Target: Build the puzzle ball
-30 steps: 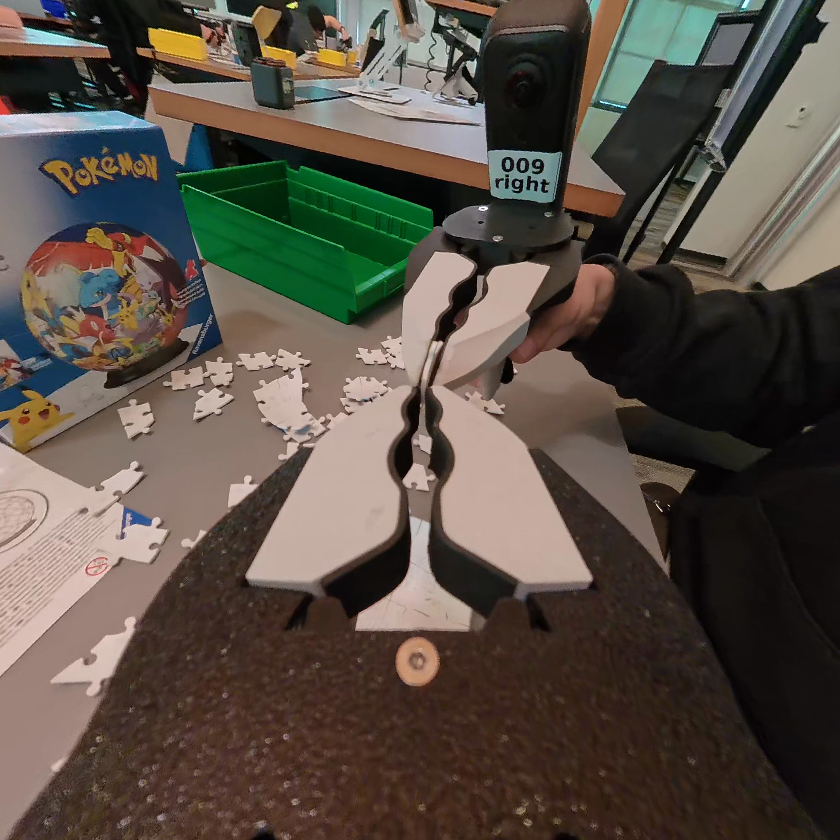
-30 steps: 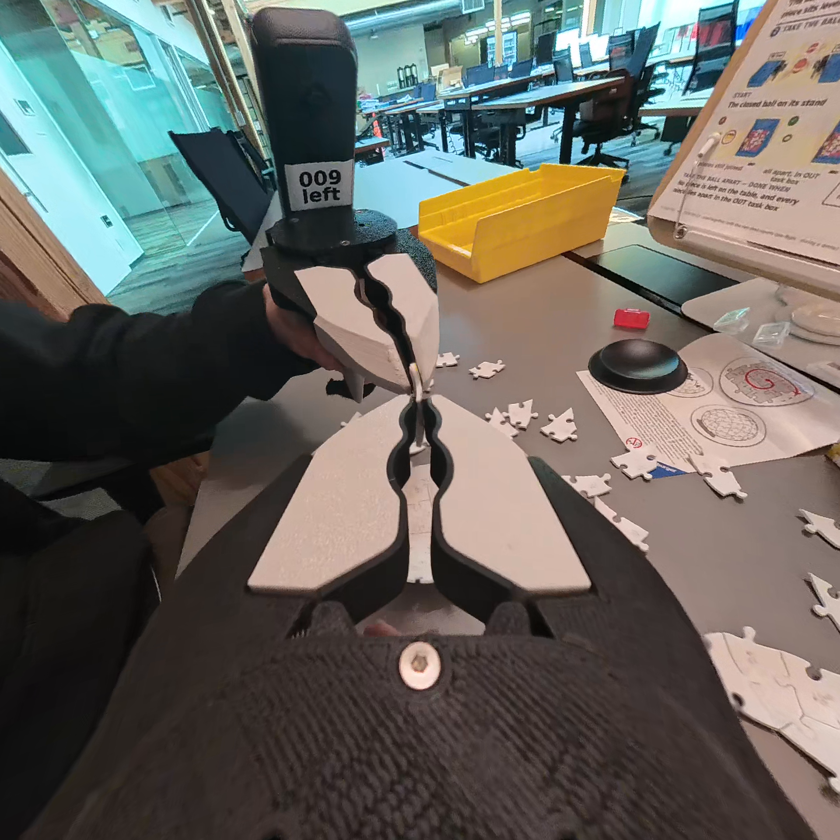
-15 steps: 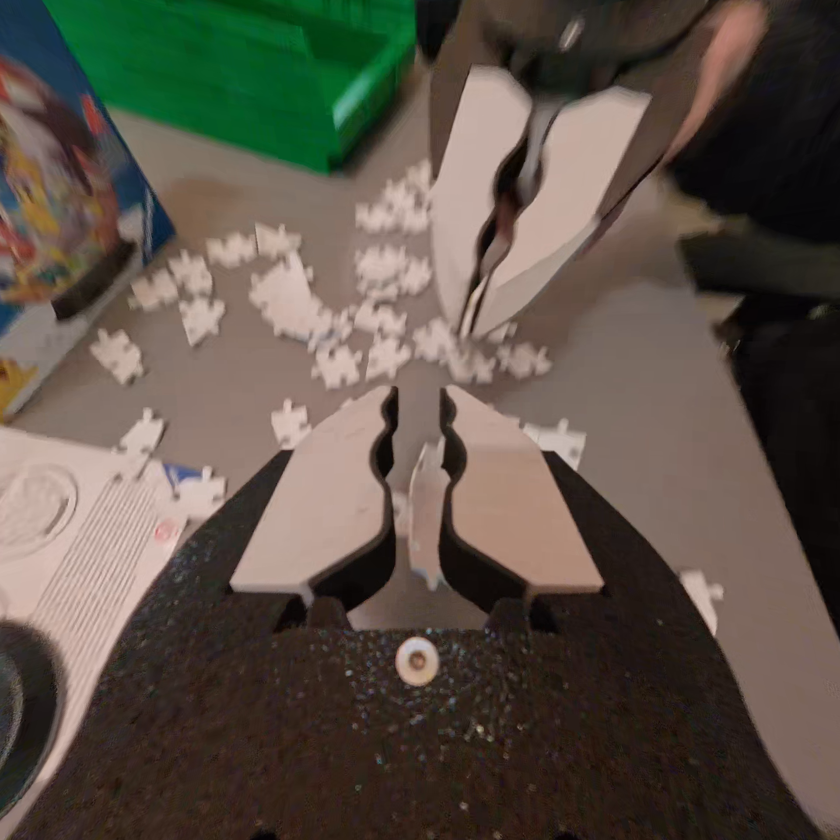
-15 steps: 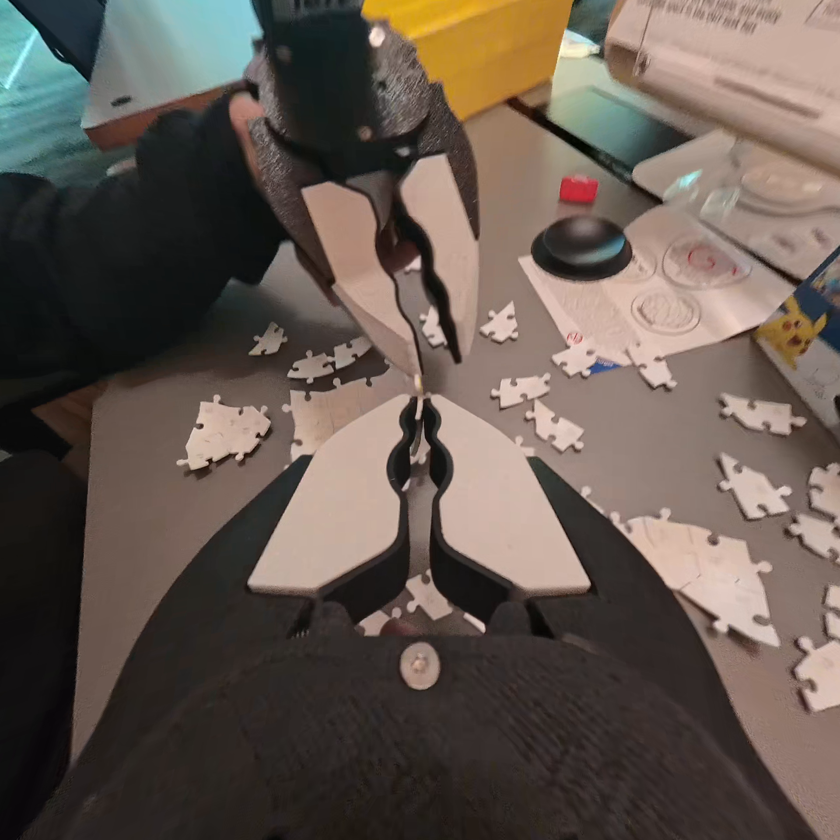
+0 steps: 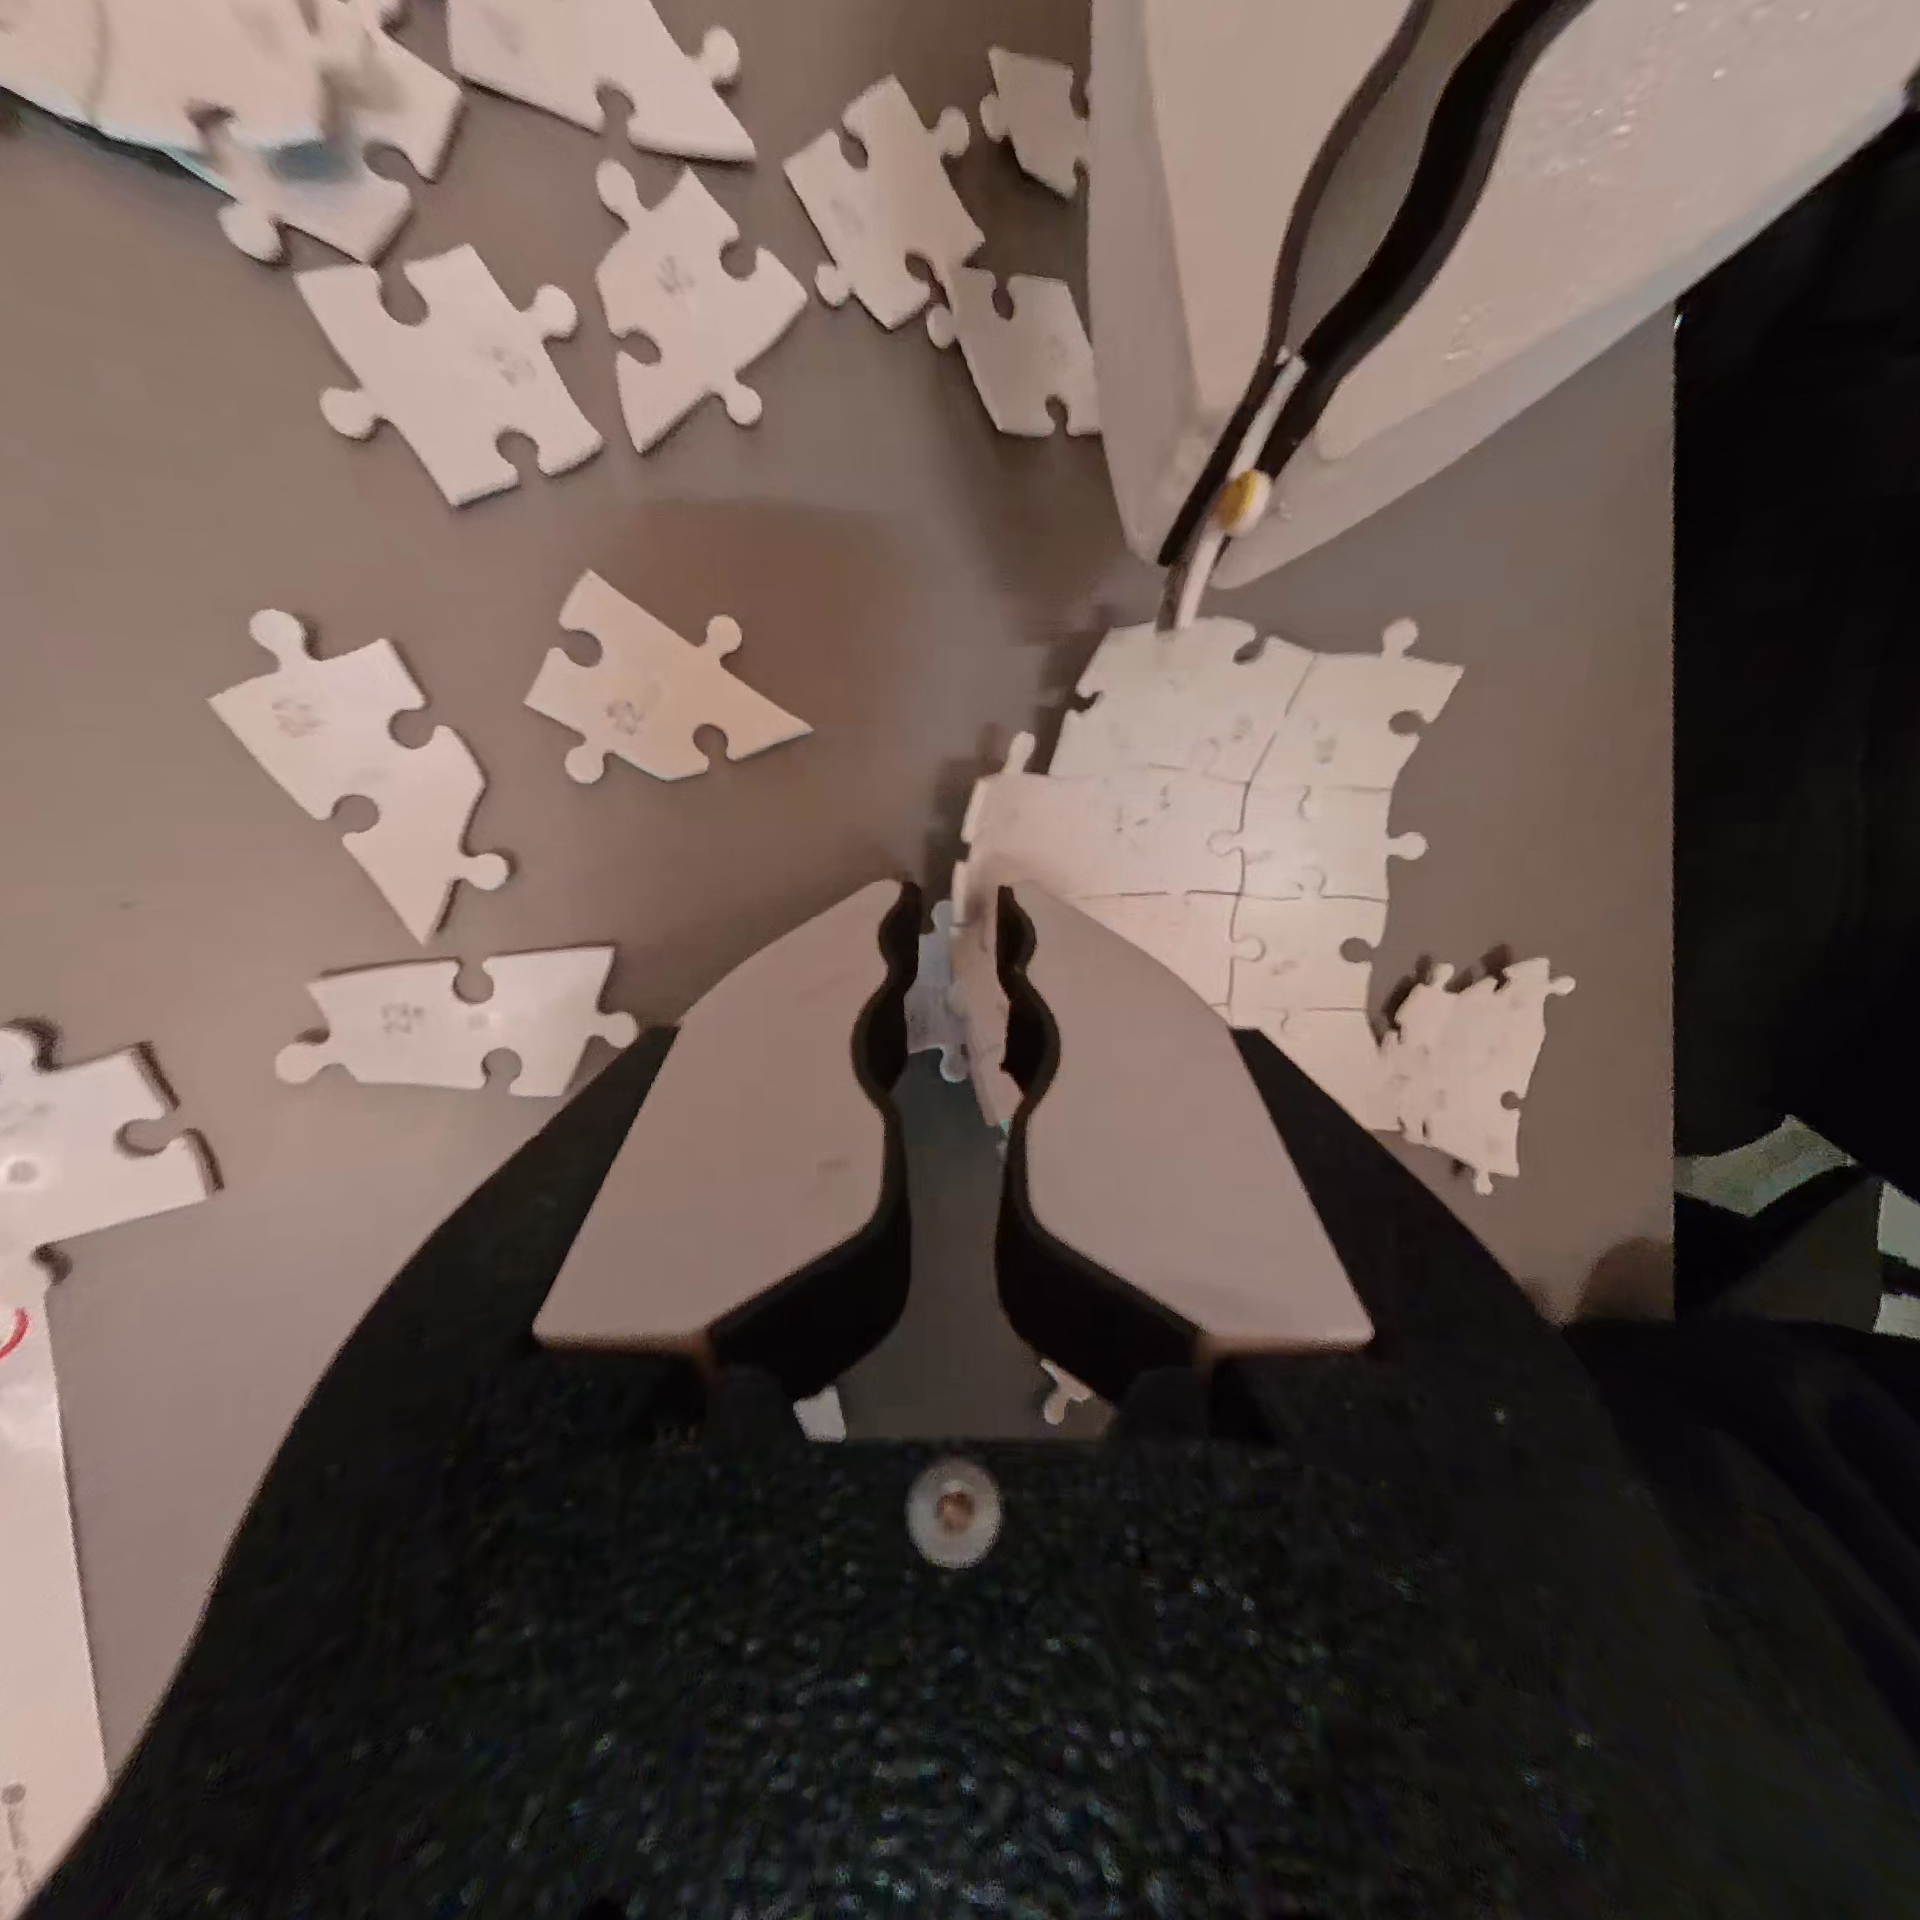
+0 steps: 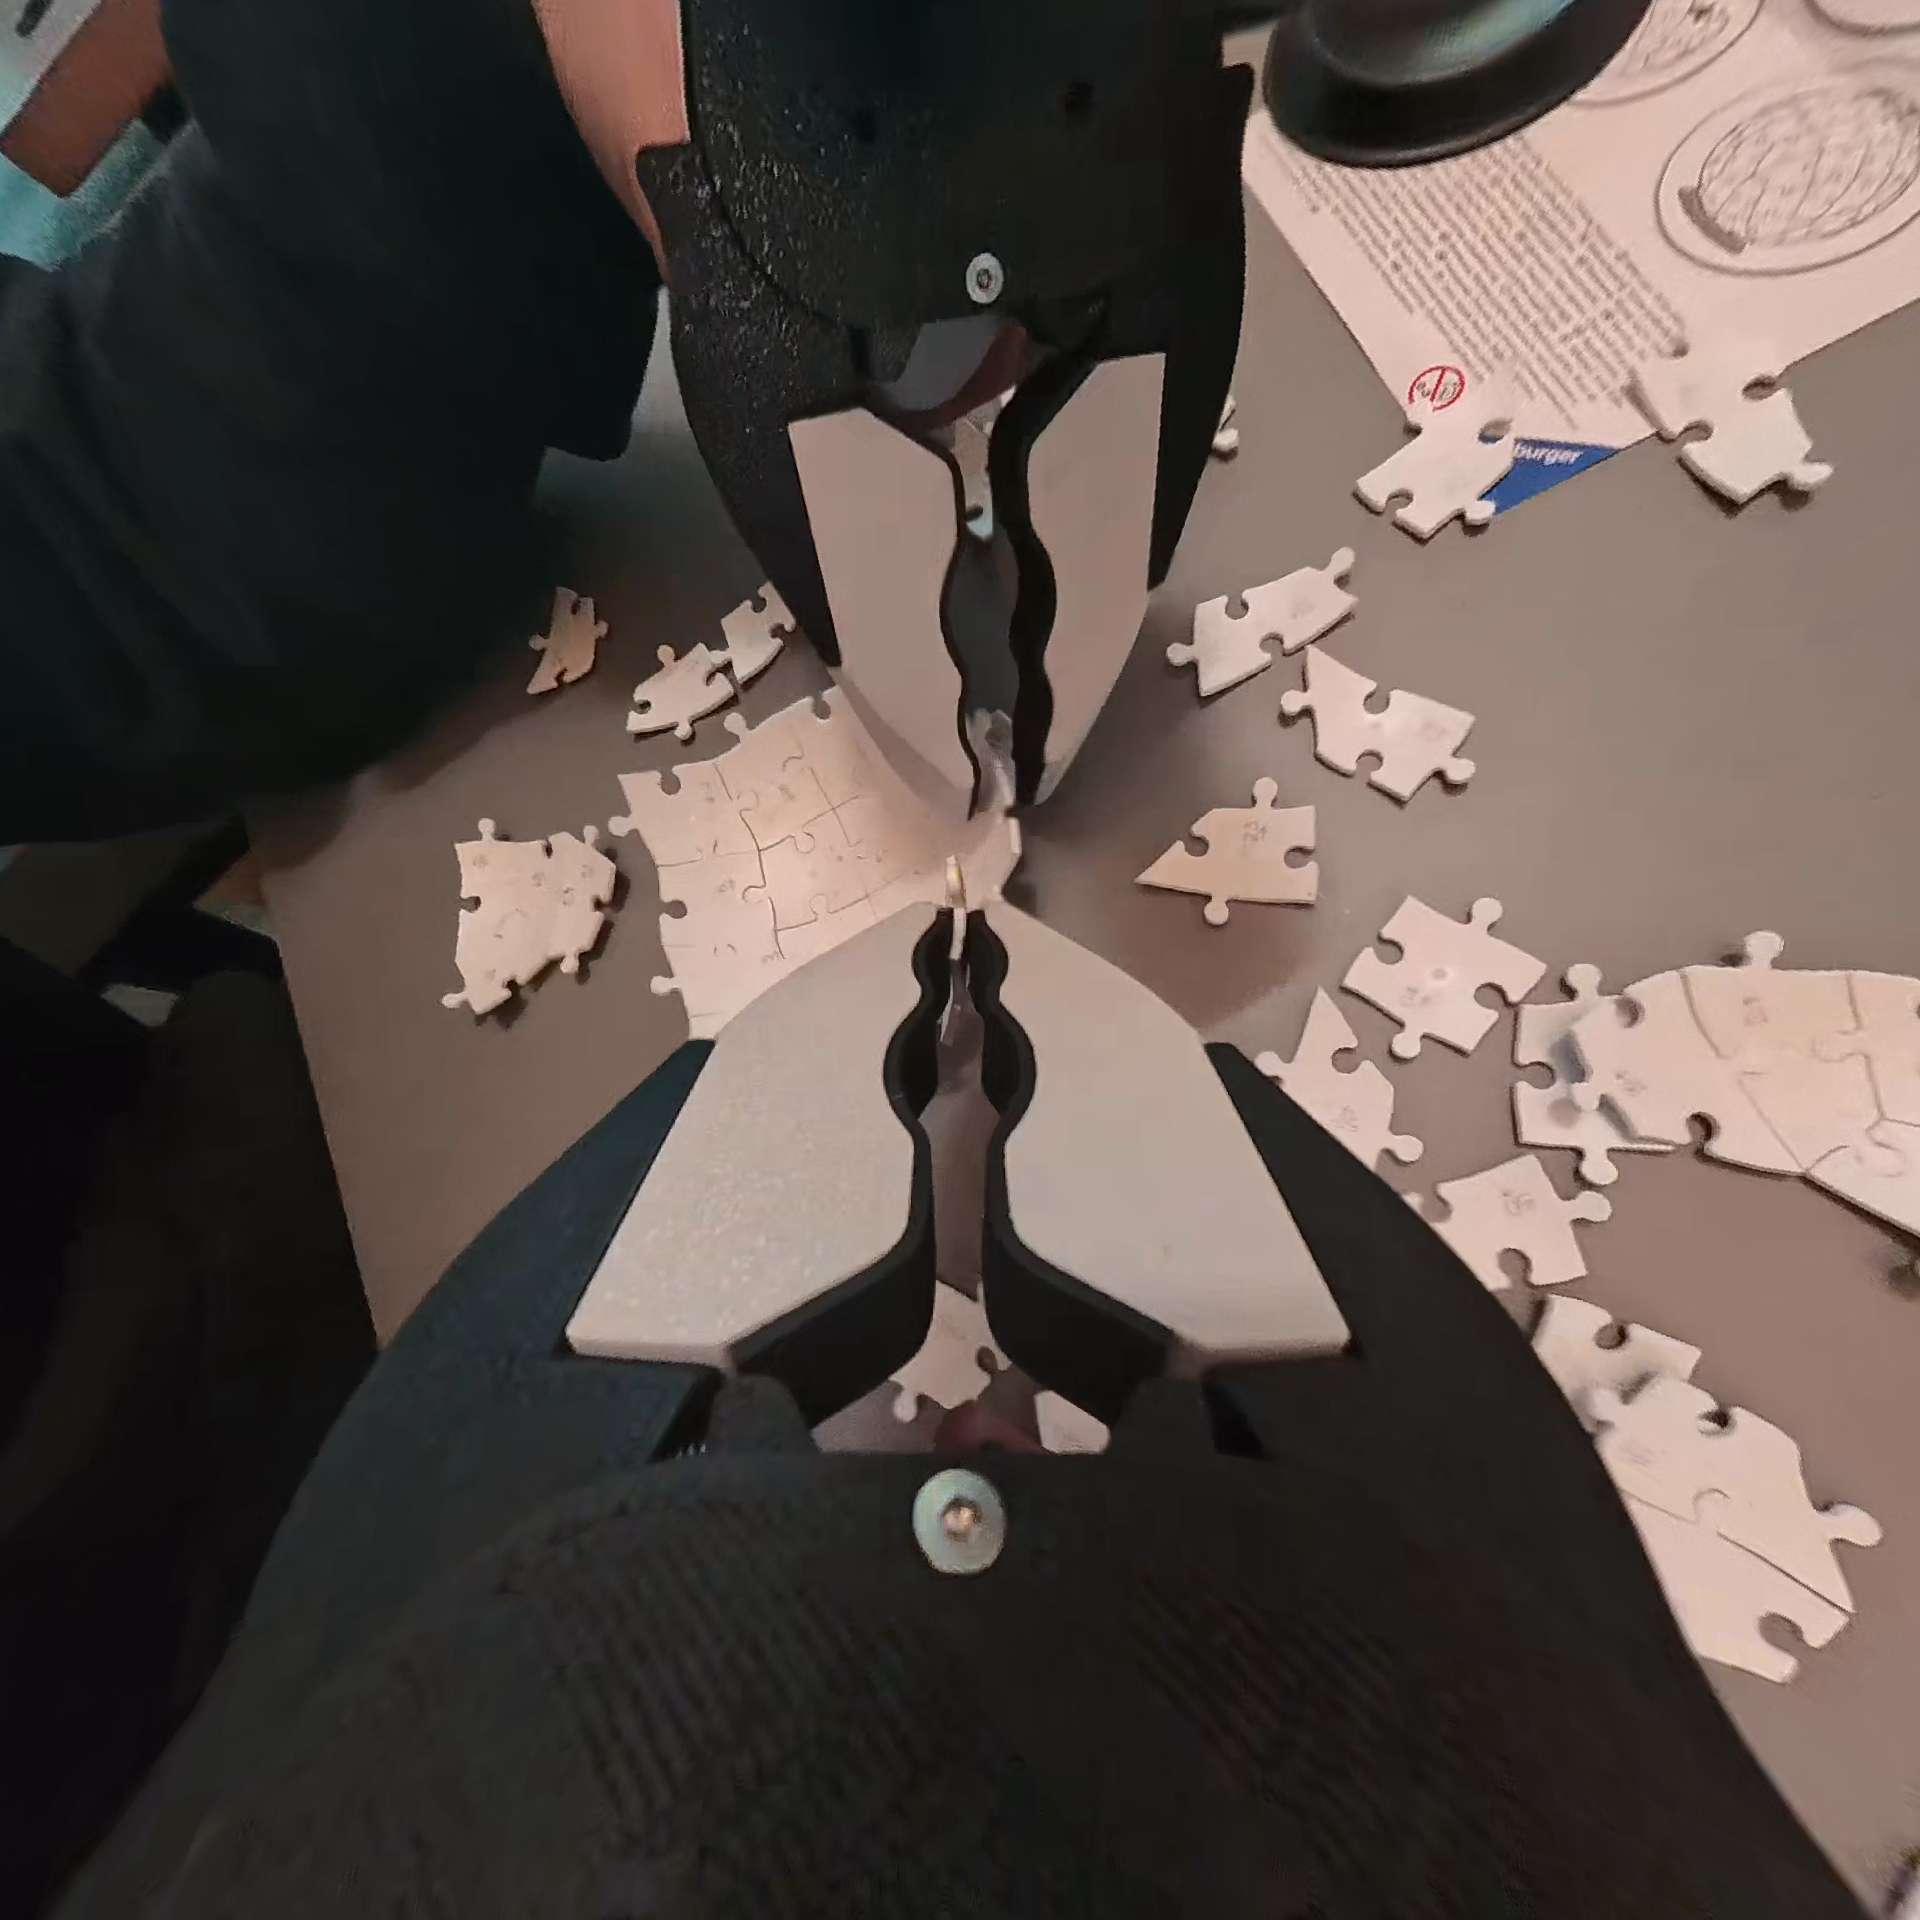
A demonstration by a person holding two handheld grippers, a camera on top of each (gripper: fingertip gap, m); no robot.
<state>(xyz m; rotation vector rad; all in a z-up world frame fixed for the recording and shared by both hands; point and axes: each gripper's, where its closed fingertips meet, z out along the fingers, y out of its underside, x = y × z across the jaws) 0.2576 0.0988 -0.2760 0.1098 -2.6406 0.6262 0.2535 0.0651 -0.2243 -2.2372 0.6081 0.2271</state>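
In the left wrist view, the left gripper point(image 5: 951, 904) stands narrowly open around the raised edge of a joined white puzzle sheet point(image 5: 1247, 821); seven loose pieces point(image 5: 655, 696) lie beyond. In the right wrist view, the right gripper point(image 6: 961, 920) pinches one edge-on puzzle piece point(image 6: 956, 883); only here show a black stand point(image 6: 1455, 73) and a leaflet point(image 6: 1538, 218).

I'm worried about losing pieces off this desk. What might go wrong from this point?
1. The right gripper pinches a puzzle piece edge-on by a thin strip; it might slip or twist out.
2. The joined puzzle section rises at one edge between the left gripper fingers; its seams could pop apart.
3. The small cluster lies near the table edge; a nudge may push it off.
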